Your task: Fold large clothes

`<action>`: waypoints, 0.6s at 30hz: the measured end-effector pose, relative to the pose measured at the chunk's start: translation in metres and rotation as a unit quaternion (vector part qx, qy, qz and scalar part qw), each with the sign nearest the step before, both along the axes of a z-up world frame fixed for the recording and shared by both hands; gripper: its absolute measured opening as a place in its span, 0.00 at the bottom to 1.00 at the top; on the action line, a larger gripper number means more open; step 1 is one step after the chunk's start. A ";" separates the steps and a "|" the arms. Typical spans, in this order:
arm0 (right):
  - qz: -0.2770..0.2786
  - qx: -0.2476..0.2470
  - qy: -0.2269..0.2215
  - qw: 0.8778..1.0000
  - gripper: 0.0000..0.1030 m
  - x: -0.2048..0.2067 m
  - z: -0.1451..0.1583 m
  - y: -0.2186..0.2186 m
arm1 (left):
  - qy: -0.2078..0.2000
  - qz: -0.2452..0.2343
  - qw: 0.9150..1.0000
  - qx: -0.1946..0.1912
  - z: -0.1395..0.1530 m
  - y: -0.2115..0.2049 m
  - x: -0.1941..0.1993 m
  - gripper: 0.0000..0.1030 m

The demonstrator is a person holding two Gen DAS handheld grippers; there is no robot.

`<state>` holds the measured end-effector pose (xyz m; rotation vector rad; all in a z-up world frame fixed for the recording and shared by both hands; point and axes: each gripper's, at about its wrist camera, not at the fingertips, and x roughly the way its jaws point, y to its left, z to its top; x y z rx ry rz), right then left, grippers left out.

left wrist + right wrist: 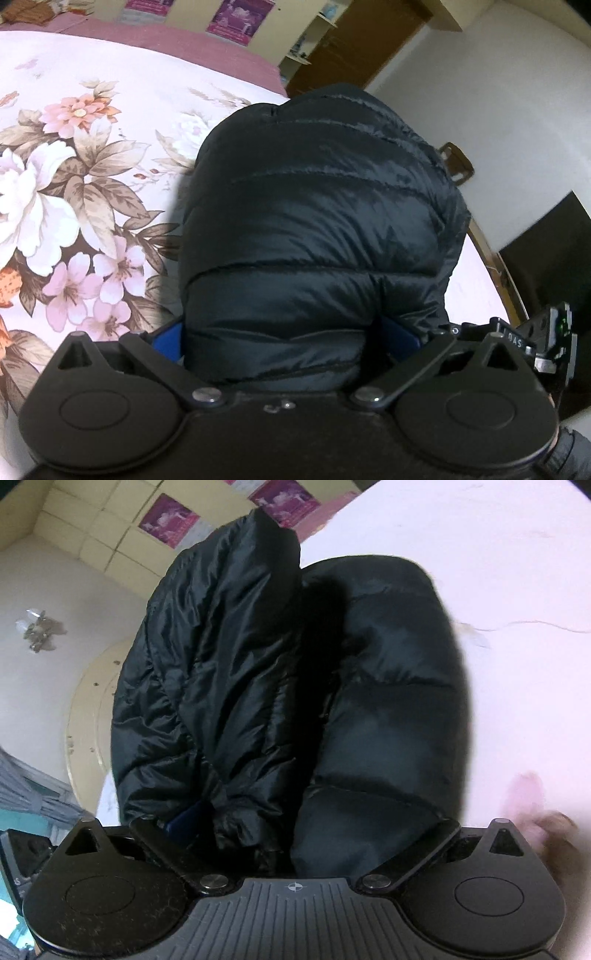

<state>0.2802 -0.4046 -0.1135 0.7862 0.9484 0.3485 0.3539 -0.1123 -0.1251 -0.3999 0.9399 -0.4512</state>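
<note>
The left claw [284,332] pinches a thick bunch of the black puffer jacket [317,206] above the flowered bed [74,166], its blue fingers [397,330] mostly buried. The right claw [291,823] seems clamped on the jacket [280,686] too; padding hides its fingertips.

A floral bedsheet [74,177] covers the bed, with purple posters [240,16] on the wall and a brown door [354,48] nearby.
</note>
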 end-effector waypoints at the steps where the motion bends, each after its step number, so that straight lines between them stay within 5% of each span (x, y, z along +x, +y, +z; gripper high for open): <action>1: 0.005 0.000 -0.003 1.000 0.91 0.000 -0.001 -0.001 | 0.000 0.000 1.000 0.003 0.000 -0.002 0.000 1.00; 6: 0.027 0.021 -0.019 0.999 0.63 -0.005 0.007 -0.018 | -0.024 -0.004 1.000 0.020 0.010 -0.015 -0.007 1.00; 18: 0.068 0.024 -0.086 0.994 0.57 -0.009 0.041 0.010 | -0.078 0.024 0.996 0.020 0.058 0.020 -0.021 1.00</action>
